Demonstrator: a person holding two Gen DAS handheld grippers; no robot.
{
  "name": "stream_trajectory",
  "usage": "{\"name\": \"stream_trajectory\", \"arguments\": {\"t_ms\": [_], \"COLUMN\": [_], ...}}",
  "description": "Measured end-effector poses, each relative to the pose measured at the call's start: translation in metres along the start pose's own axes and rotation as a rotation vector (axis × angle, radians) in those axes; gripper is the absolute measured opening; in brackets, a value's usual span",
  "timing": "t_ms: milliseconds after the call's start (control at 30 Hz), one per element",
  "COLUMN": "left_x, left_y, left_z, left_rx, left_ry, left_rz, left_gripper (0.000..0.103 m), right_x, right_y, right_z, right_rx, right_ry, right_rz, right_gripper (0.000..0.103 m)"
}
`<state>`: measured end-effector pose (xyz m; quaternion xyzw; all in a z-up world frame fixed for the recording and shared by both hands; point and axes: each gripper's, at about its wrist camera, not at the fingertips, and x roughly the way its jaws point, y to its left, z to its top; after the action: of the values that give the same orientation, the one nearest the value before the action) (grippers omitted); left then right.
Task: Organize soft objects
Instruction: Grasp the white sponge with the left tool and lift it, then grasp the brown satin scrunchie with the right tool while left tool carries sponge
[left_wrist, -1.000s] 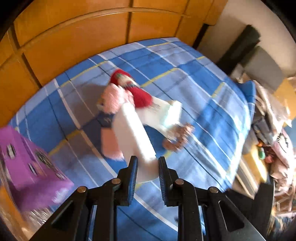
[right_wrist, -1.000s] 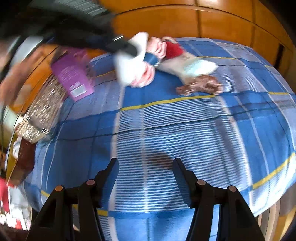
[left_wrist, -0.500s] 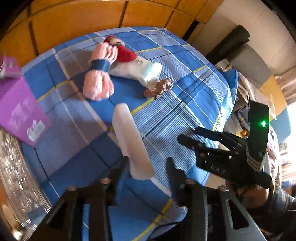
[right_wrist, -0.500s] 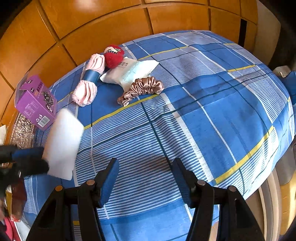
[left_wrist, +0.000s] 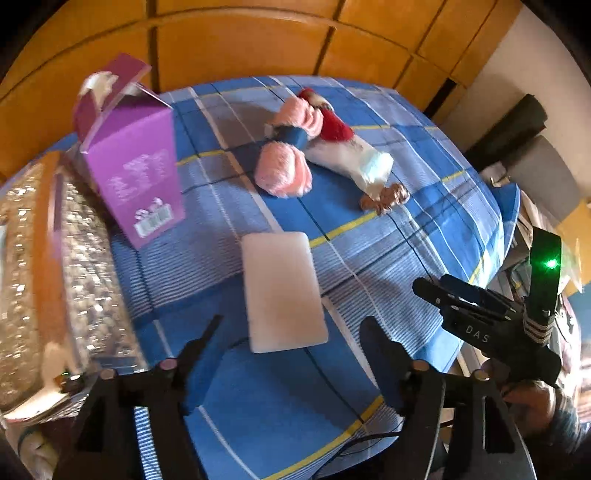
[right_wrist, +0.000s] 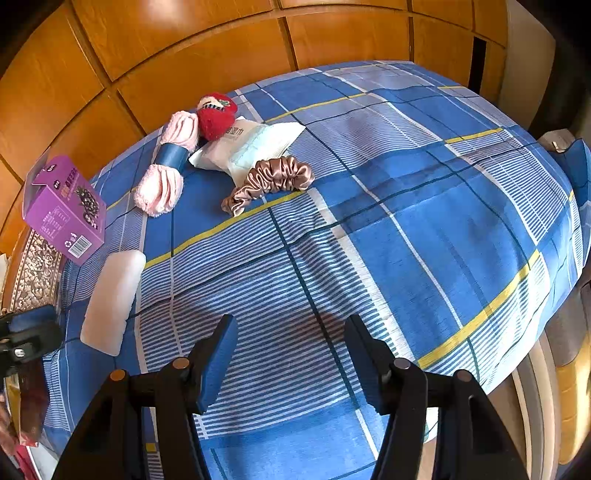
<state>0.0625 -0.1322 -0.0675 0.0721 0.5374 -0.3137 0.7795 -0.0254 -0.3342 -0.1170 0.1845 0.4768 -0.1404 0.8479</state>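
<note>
A white sponge (left_wrist: 282, 290) (right_wrist: 112, 301) lies flat on the blue plaid bed, just ahead of my left gripper (left_wrist: 291, 332). Its jaws are opening and nothing is between them. Farther back lie a rolled pink towel (left_wrist: 286, 162) (right_wrist: 166, 171) with a blue band, a red plush toy (left_wrist: 332, 123) (right_wrist: 216, 114), a white wipes pack (left_wrist: 354, 158) (right_wrist: 245, 147) and a tan satin scrunchie (left_wrist: 386, 195) (right_wrist: 271, 181). My right gripper (right_wrist: 291, 336) (left_wrist: 428, 291) hovers open over bare bedspread near the front edge, empty.
A purple carton (left_wrist: 133, 162) (right_wrist: 64, 208) stands at the bed's left side beside an ornate patterned surface (left_wrist: 81, 266) (right_wrist: 35, 273). Orange wooden panels (right_wrist: 221, 48) back the bed. Clutter and furniture sit off the right edge (left_wrist: 532, 173).
My left gripper carried the white sponge away from the pile toward the bed's front left, opened, and the sponge now lies flat on the cover. The right gripper shifted slightly, still open.
</note>
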Motion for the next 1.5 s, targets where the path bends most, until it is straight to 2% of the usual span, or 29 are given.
{"name": "stream_trajectory", "arguments": {"t_ms": [167,267,400,467,500,533,600,733,1033,1100,1133,1167,1233,1367,1500], "left_x": [0.021,0.04,0.065,0.076,0.077,0.076,0.074,0.068,0.055,0.052,0.051,0.051,0.049,0.042,0.027], "left_y": [-0.007,-0.01,-0.013,-0.011,-0.011,-0.011,-0.01,-0.006,0.003,0.004,0.005,0.005,0.005,0.0,-0.014], "left_z": [0.011,0.016,0.024,0.025,0.025,0.023,0.021,0.013,-0.003,-0.005,-0.008,-0.008,-0.01,-0.006,0.015], "left_rx": [0.046,0.047,0.056,0.054,0.06,0.082,0.093,0.092,0.061,0.064,0.067,0.069,0.073,0.088,0.13], "left_ry": [0.026,0.064,0.093,0.106,0.099,0.077,0.062,0.036,0.011,0.008,0.003,0.0,-0.004,-0.012,-0.046], "left_rz": [0.067,0.052,0.08,0.089,0.114,0.14,0.126,0.129,0.126,0.125,0.126,0.127,0.131,0.116,0.084], "left_gripper": [0.075,0.075,0.076,0.071,0.06,0.057,0.056,0.056,0.056,0.056,0.056,0.056,0.056,0.055,0.055], "right_x": [0.0,-0.001,-0.003,-0.006,-0.008,-0.009,-0.01,0.0,0.056,0.063,0.065,0.067,0.063,0.051,0.039], "right_y": [0.0,0.0,0.0,-0.001,-0.002,-0.005,-0.014,-0.019,-0.015,-0.017,-0.017,-0.017,-0.019,-0.022,-0.027], "right_z": [0.0,0.001,0.005,0.009,0.013,0.016,0.027,0.052,0.102,0.107,0.108,0.109,0.104,0.086,0.065], "right_rx": [-0.003,-0.008,-0.029,-0.039,-0.04,-0.028,0.029,0.088,0.175,0.197,0.192,0.187,0.171,0.08,0.015], "right_ry": [-0.001,-0.002,-0.012,-0.021,-0.029,-0.031,-0.034,-0.037,0.006,0.001,0.003,0.015,0.013,0.029,0.043], "right_rz": [-0.002,-0.006,0.004,0.023,0.038,0.054,0.113,0.177,0.184,0.188,0.173,0.156,0.148,0.089,0.09], "right_gripper": [0.061,0.061,0.061,0.061,0.061,0.061,0.061,0.061,0.061,0.04,0.018,0.012,0.009,0.008,0.008]}}
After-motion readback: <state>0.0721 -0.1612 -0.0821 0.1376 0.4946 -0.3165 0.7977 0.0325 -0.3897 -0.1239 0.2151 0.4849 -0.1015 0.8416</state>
